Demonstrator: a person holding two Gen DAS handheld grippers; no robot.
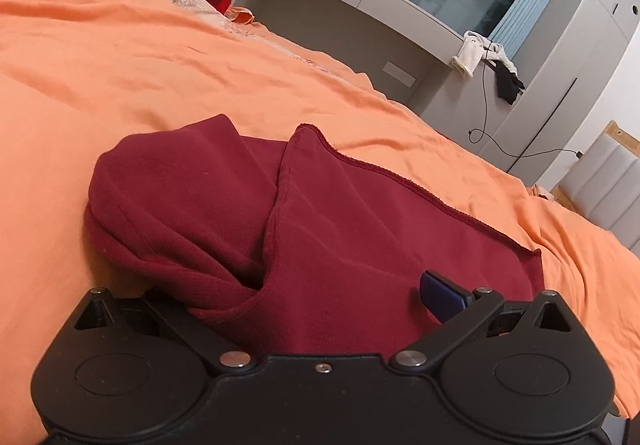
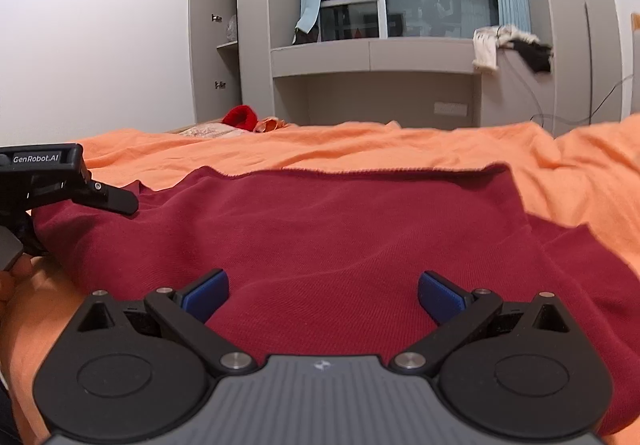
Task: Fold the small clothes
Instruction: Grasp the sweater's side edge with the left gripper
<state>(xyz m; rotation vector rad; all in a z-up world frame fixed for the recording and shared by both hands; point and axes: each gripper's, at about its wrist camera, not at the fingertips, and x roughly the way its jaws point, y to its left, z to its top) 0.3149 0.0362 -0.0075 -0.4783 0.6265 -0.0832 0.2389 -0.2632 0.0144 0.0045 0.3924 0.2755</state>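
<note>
A dark red knit garment point(image 2: 340, 229) lies on the orange bedspread point(image 2: 400, 149). In the left wrist view the garment point(image 1: 320, 213) is bunched, with a fold lying over my left gripper point(image 1: 320, 297). Its jaws stand wide apart; the right blue pad point(image 1: 442, 295) shows, the left pad is hidden under cloth. My right gripper point(image 2: 323, 297) is open, its blue pads point(image 2: 208, 293) resting just above the flat garment, holding nothing. The left gripper's body point(image 2: 60, 181) shows at the garment's left edge in the right wrist view.
A bright red item point(image 2: 240, 116) and patterned cloth lie at the bed's far end. Grey cabinets and a window ledge point(image 2: 376, 57) stand beyond, with white and black clothes point(image 2: 508, 49) and a cable on the ledge. A padded headboard point(image 1: 608, 181) is at right.
</note>
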